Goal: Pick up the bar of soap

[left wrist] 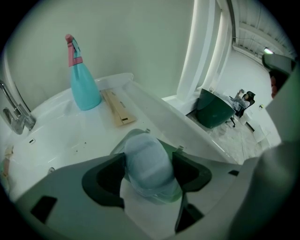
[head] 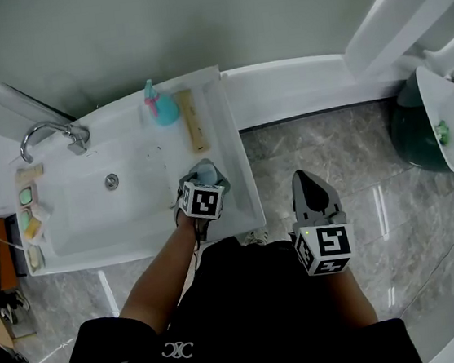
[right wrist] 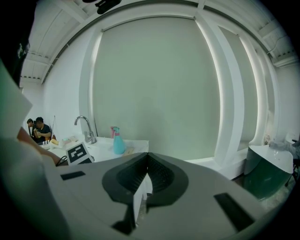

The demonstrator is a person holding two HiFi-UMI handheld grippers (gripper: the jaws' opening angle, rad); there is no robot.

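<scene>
The left gripper (head: 200, 178) is clamped on the bar of soap (left wrist: 149, 164), one jaw on each long side. The soap is a pale blue oval. Its long axis runs along the gripper, and its rounded far end points away from the person, toward the back of the counter. It is held up over the right side of the white counter (head: 232, 155), just right of the sink bowl (head: 107, 208); whether it touches the counter cannot be told.

The right gripper (right wrist: 145, 180) has its jaws pressed together with nothing between them. It hangs beside the person's body over the floor (head: 329, 143), well apart from the counter.

Farther back on the counter stands a teal spray bottle (head: 161, 106) with a pink top, and a flat tan strip (head: 193, 121) lies just beside it. The tap (head: 51, 137) rises at the back left of the bowl, and a few small items (head: 30, 210) sit along the counter's left edge.

The floor is grey, glossy stone tile. A plain pale wall runs behind the counter, and a dark green tub (head: 414, 133) stands at the right.
</scene>
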